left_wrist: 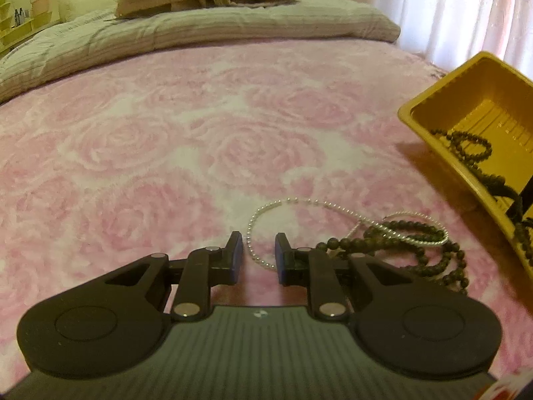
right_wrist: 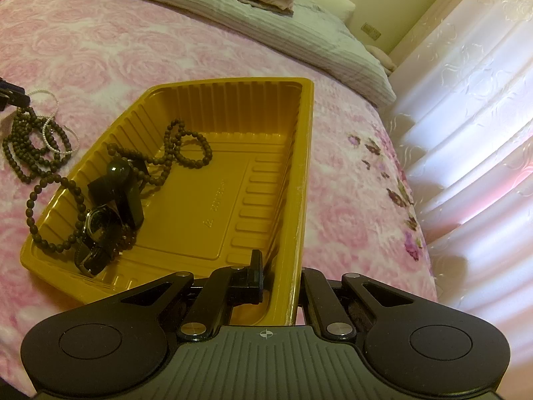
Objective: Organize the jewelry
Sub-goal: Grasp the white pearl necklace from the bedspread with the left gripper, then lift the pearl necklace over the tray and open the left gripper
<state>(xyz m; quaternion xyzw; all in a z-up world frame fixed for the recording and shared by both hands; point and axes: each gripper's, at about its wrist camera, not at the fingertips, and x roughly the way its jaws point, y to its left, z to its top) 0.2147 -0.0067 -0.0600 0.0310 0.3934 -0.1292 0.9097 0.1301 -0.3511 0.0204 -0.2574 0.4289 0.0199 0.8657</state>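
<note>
L fingers [left_wrist: 259, 253] apart, pearl strand [left_wrist: 299, 204] btwn; R fingers [right_wrist: 279, 278] clamp tray [right_wrist: 301, 173] rim.

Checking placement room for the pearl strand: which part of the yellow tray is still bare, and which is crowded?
The yellow tray is bare across its middle and along the wall beside the curtain, up to the far wall. Its bead-side corner is crowded: dark bead strand, watch, black block. The right gripper grips the near rim.

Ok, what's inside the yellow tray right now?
The yellow tray holds dark bead strands, one trailing over its rim, a wristwatch and a black block. What lies beneath that pile is hidden.
</note>
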